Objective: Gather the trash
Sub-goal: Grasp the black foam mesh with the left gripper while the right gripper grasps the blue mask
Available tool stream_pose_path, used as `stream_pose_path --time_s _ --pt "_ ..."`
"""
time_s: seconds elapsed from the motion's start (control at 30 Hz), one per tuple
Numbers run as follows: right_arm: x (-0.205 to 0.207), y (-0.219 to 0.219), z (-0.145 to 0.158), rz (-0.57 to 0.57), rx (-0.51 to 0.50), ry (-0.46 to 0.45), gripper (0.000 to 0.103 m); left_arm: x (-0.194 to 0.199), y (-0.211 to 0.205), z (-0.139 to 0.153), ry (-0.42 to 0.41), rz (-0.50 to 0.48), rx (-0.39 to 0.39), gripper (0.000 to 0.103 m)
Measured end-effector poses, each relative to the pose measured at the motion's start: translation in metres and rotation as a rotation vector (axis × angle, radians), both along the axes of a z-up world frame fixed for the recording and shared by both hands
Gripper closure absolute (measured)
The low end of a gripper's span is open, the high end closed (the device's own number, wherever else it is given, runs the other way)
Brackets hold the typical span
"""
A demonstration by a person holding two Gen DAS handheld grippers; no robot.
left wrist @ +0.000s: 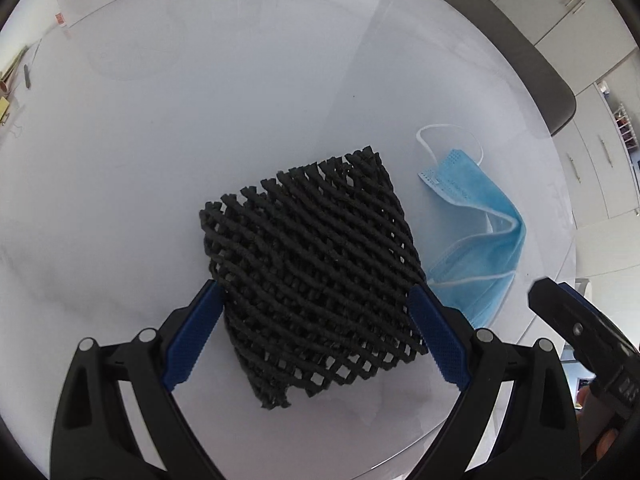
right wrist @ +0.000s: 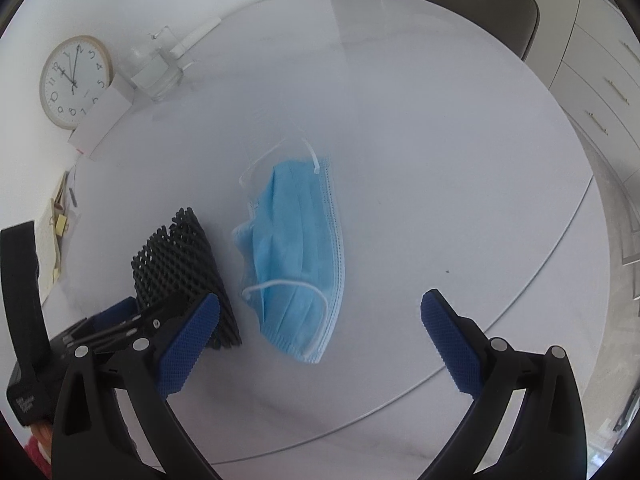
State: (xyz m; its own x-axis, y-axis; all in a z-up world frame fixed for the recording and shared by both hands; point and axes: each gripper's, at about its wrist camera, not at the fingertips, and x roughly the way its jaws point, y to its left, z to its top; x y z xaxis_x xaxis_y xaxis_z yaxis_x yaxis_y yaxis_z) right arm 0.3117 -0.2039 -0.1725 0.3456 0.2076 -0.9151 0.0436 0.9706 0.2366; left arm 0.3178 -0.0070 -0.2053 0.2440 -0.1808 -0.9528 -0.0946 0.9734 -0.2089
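Black foam mesh sleeve [left wrist: 312, 276], lattice-textured

The right claw [right wrist: 320, 312] hangs spread wide above the tabletop [right wrist: 440, 160]. A mask [right wrist: 300, 248] lies ahead of it. Netting [right wrist: 176, 256] sits left.

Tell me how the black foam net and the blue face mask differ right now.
The black foam net is an open lattice; the blue face mask is solid pleated fabric with white ear loops. The net sits between the left gripper jaws; the mask lies ahead of the open right gripper. Both rest on the white table.
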Motion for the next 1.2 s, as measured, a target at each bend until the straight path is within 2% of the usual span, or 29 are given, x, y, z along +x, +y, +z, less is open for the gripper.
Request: stream_pose_path --time_s 0.13,0.2,0.27,0.3,0.37,0.43,0.5,0.77,0.87,0.9,0.93,0.97,1.03,1.1,1.13,1.2 --pt "0.008 -0.005 -0.005 -0.032 0.021 0.012 0.003 0.004 -0.003 0.001 -0.001 0.019 0.002 0.017" --pt "0.011 -0.005 -0.007 -0.039 0.028 0.018 0.003 0.002 -0.003 0.0 0.0 0.028 -0.002 0.027" --pt "0.013 -0.006 -0.007 -0.04 0.029 0.02 0.003 0.003 0.0 -0.003 0.008 0.03 -0.009 0.042" --pt "0.014 -0.006 -0.007 -0.04 0.029 0.02 0.003 0.002 0.0 -0.002 0.006 0.03 -0.012 0.046" --pt "0.016 -0.006 -0.006 -0.037 0.029 0.018 0.003 0.0 -0.001 -0.002 0.001 0.025 -0.017 0.069" --pt "0.016 -0.006 -0.006 -0.034 0.028 0.015 0.003 -0.001 -0.002 -0.002 0.001 0.012 -0.019 0.083" --pt "0.017 -0.005 -0.006 -0.026 0.031 0.016 0.003 -0.003 -0.002 -0.001 -0.008 0.002 -0.021 0.091" --pt "0.027 0.011 -0.009 0.021 0.017 0.02 0.003 -0.016 0.01 0.015 -0.07 -0.007 0.02 0.094" --pt "0.032 0.024 -0.013 0.055 -0.023 0.017 0.003 -0.02 0.016 0.019 -0.084 -0.007 0.019 0.094" --pt "0.034 0.029 -0.016 0.072 -0.038 0.019 0.006 -0.022 0.018 0.021 -0.092 -0.005 0.022 0.094" --pt "0.036 0.033 -0.019 0.086 -0.046 0.023 0.018 -0.023 0.021 0.022 -0.097 -0.005 0.027 0.095" --pt "0.037 0.036 -0.022 0.099 -0.052 0.034 0.025 -0.026 0.021 0.022 -0.102 -0.006 0.031 0.095" --pt "0.038 0.039 -0.026 0.112 -0.043 0.048 0.053 -0.031 0.023 0.024 -0.107 -0.009 0.038 0.095" --pt "0.034 0.041 -0.024 0.117 -0.041 0.038 0.07 -0.031 0.016 0.028 -0.113 -0.014 0.039 0.095" --pt "0.032 0.041 -0.023 0.121 -0.043 0.032 0.077 -0.034 0.019 0.029 -0.117 -0.018 0.04 0.095" --pt "0.028 0.04 -0.02 0.126 -0.041 0.025 0.083 -0.037 0.019 0.028 -0.125 -0.026 0.042 0.095"
